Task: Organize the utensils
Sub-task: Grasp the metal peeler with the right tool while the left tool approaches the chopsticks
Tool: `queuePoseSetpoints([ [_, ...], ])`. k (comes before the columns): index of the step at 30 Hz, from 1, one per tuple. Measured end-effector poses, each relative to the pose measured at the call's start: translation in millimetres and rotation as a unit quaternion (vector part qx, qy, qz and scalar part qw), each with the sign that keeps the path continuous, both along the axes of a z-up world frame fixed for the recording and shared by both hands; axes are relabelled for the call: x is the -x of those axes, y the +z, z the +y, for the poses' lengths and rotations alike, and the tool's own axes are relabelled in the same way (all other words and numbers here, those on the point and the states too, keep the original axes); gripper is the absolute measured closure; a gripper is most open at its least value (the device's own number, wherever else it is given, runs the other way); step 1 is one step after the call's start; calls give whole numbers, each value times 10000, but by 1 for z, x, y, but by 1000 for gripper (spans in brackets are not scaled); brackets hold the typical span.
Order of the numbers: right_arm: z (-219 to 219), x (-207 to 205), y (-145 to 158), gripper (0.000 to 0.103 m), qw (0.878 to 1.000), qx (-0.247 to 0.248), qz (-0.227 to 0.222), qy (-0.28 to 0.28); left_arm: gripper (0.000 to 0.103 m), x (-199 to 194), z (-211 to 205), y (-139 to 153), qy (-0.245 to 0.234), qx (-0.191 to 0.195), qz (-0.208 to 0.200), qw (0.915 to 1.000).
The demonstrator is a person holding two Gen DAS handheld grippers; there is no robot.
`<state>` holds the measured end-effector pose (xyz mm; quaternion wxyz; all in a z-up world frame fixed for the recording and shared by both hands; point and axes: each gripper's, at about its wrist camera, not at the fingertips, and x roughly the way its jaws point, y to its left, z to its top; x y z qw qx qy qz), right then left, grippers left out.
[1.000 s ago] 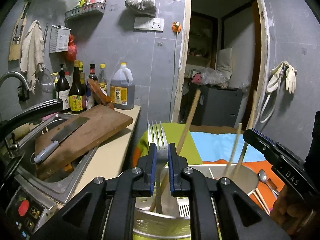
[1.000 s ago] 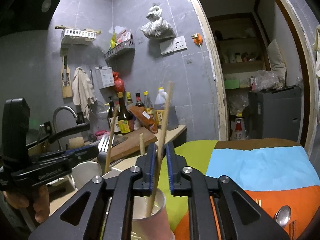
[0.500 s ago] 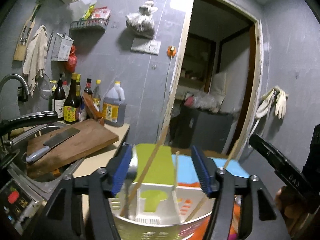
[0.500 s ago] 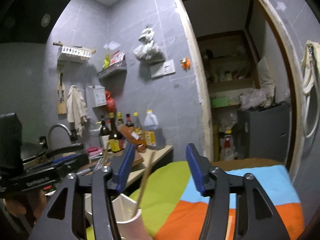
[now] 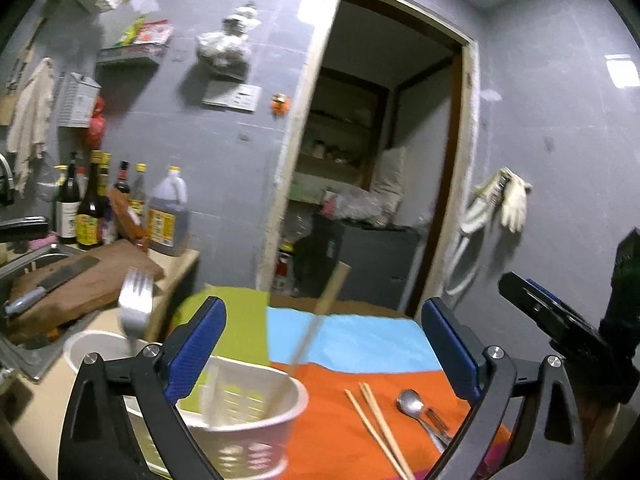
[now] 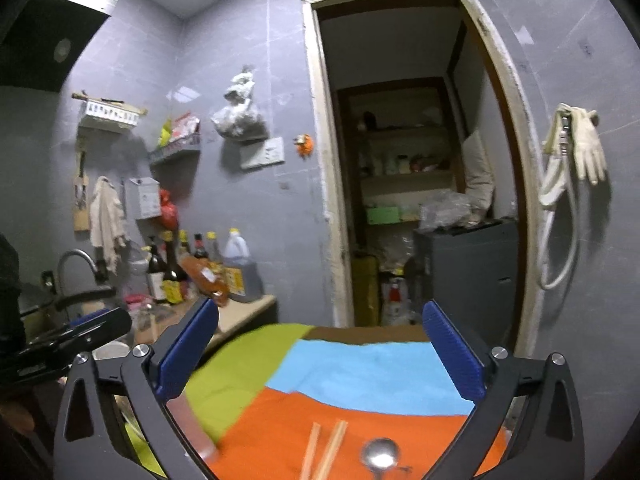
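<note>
A white slotted utensil holder stands at the table's left, with a metal fork and a wooden chopstick upright in it. My left gripper is open and empty above and behind the holder. A pair of chopsticks and a metal spoon lie on the orange cloth. My right gripper is open and empty above the cloth; the chopsticks and spoon lie below it. The right gripper also shows in the left wrist view.
A table with green, blue and orange cloth. Left of it a counter with a cutting board and knife, a sink, and several bottles. An open doorway lies behind the table. Gloves hang on the right wall.
Both grippers opened: the left let go of the fork, the right let go of the chopstick, both left in the holder. Both then rose and drew back to the right.
</note>
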<state>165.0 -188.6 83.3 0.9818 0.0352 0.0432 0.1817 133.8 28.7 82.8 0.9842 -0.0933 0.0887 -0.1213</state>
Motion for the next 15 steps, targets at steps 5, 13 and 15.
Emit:
queuePoseSetpoints([
  [5,-26,-1,-12,0,9992,166,200,-304,7,-4,-33,-10,-258,-196,126,9994],
  [13,-55,-7,-40,0,9944,424,757,-601,7,-15,-75,-36,-508,-623,562,9952],
  [15,-59,-9,-50,0,9917,544,945,-688,7,-18,-80,-44,-540,-688,721,9936],
])
